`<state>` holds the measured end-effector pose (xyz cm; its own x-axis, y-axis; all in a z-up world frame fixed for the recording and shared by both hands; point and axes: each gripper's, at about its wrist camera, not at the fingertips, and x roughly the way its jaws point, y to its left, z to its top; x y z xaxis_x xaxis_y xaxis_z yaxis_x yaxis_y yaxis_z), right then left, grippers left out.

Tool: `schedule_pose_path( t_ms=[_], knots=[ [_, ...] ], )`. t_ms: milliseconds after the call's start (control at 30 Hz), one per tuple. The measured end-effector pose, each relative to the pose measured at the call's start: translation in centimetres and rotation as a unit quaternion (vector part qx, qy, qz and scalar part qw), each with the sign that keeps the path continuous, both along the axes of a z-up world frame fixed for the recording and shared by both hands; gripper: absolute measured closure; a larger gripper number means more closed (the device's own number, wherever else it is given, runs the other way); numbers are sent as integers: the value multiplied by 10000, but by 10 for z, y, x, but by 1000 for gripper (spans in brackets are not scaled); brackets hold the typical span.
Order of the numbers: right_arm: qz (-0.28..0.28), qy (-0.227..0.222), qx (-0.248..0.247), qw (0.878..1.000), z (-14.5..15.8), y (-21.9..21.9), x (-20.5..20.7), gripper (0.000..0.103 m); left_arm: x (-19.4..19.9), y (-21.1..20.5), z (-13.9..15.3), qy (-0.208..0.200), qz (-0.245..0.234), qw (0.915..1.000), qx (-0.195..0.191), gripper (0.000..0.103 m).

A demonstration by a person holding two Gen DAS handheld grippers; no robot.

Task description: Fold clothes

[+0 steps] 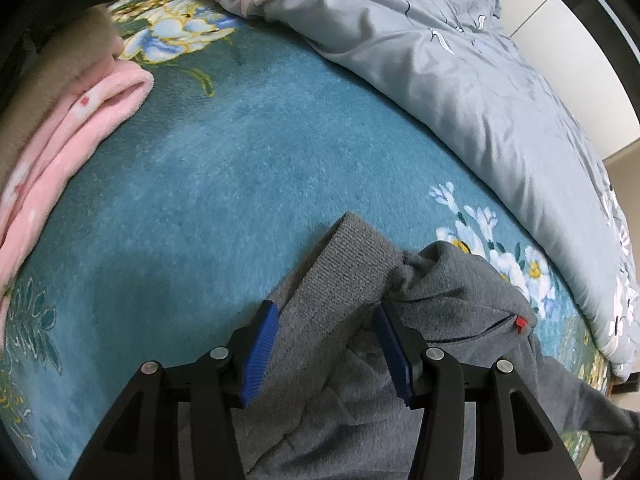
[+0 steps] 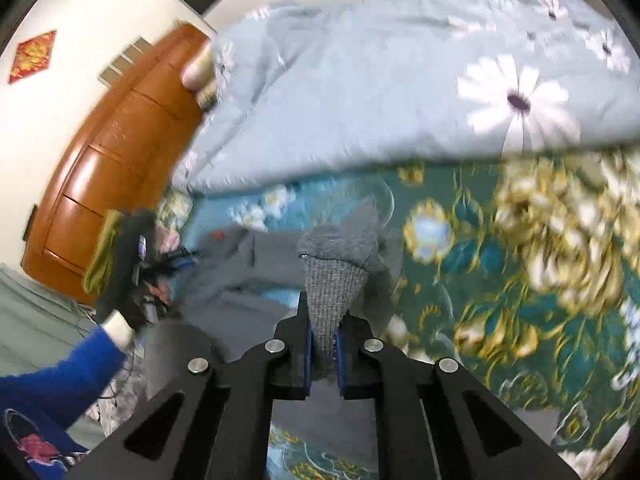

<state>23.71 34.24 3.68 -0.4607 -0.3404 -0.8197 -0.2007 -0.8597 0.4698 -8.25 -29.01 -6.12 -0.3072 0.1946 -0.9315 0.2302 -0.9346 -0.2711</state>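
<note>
Grey fleece, a sweater (image 1: 352, 360) with ribbed cuffs, lies rumpled on a teal floral blanket (image 1: 208, 168) spread over a bed, with a pale quilt (image 1: 460, 80) heaped along the far side.

Left hand-held gripper (image 1: 326, 320) hangs low over the garment, its blue pads spread wide to either side of a ribbed cuff (image 1: 344, 264). That cuff runs straight ahead and away from the pads, long axis in line with the fingers, its end lying on the blanket; whether the pads touch the knit cannot be told. Just to the right of it the body of the sweater bunches up, a zip with a red pull (image 1: 520, 323) showing.

Right hand-held gripper (image 2: 323, 320) is pinching the other ribbed cuff (image 2: 332, 292), pads pressed together on the knit, the sleeve rising from between them and drooping forward. Beyond it the rest of the sweater (image 2: 248, 264) stretches away to the left toward the other gripper, held by a person in a blue sleeve (image 2: 60, 380). This view is blurred, so finer detail is lost.

Pink folded fleece (image 1: 80, 120) sits at the blanket's left edge, well apart from the sweater.

Judged from the lie of things, the sweater is only partly arranged, one sleeve gripped and one lying between open pads, which fits either a sleeve about to be taken up or one just let go.
</note>
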Motion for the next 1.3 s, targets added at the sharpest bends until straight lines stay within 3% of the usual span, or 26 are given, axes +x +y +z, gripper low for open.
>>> schedule_pose_path(
  t_ms=[167, 233, 333, 467, 567, 600, 667, 800, 867, 1000, 1067, 1233, 1300],
  knots=[
    [-1246, -582, 137, 9904, -30, 68, -17, 94, -6, -6, 1, 17, -24, 10000, 20, 46],
    [-2079, -731, -235, 9751, -60, 105, -20, 94, -7, -10, 2, 17, -16, 10000, 58, 46],
    [-2663, -844, -19, 9602, -81, 125, -26, 88, -11, -19, 2, 4, -5, 10000, 65, 46],
    [-2507, -949, 765, 9604, -77, 119, -36, 65, -19, -26, 2, 50, -116, 9999, -80, 46],
    [-2306, -680, 1146, 9639, -61, 117, -33, 61, -28, -26, 5, 179, -271, 9995, -16, 46],
    [-2364, -579, 1238, 9620, -54, 118, -28, 59, -19, -31, 6, 207, -297, 9993, 41, 45],
    [-2589, -391, 1352, 9556, -40, 121, -15, 59, 66, -54, 7, 242, -295, 9992, 152, 44],
    [-2527, -343, 1270, 9586, -33, 111, 5, 59, 57, -14, -18, 258, -130, 9987, 413, 41],
    [-2391, -409, 1228, 9623, -38, 100, 11, 59, 55, -7, -15, 280, -198, 9990, 295, 43],
    [-2122, -518, 798, 9726, -55, 73, 18, 59, 50, 10, -7, 346, -476, 9982, -107, 72],
    [-1864, -579, 667, 9785, -64, 55, 13, 59, 52, 14, 3, 546, -558, 9965, -295, 75],
    [-1340, -644, 347, 9883, -85, 15, -5, 59, 55, -19, 26, 989, 288, 9941, -332, 77],
    [-1294, -588, 189, 9897, -91, 6, -14, 59, 47, -18, 5, 903, 468, 9944, -274, 77]
  ],
)
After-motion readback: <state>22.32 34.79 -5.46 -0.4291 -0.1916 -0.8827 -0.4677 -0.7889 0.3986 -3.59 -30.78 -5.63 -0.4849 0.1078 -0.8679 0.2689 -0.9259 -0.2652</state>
